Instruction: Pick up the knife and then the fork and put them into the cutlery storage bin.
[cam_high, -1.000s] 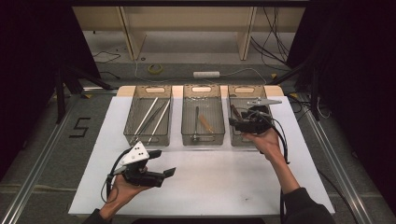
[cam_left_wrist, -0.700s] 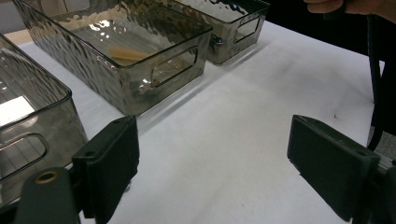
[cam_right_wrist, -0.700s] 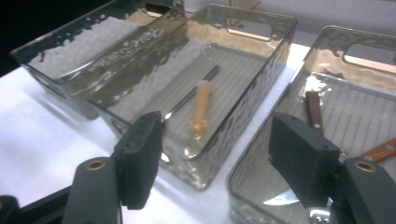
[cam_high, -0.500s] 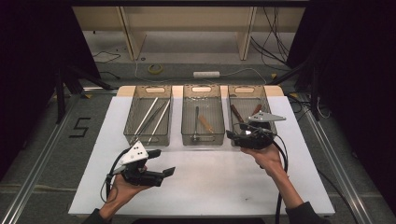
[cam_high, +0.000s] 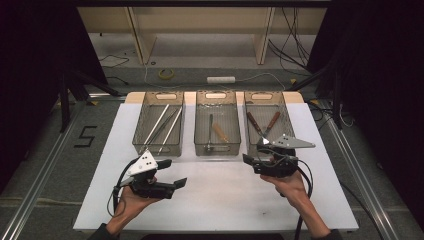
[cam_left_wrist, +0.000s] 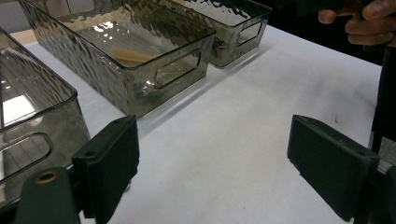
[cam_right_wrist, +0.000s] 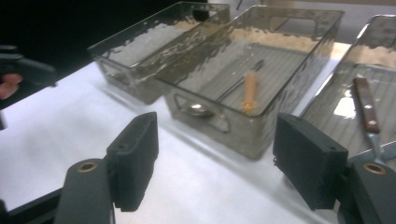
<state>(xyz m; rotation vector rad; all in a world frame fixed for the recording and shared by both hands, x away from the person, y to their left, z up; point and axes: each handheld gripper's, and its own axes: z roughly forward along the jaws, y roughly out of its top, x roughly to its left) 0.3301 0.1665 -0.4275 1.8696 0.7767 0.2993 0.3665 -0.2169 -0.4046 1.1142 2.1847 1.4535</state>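
Right gripper back out of right bin, jaws just opening, nothing between them; now low over mat just before that bin's near wall. Two wood-handled knives lie in right bin, released; drop-off looks done. Left gripper parked near mat's near-left edge, jaws wide, empty. Middle bin holds spoon with pale handle; left bin holds metal tongs or rods, can't tell which. Readable writing: "5" taped on floor, left of mat. No brands legible.
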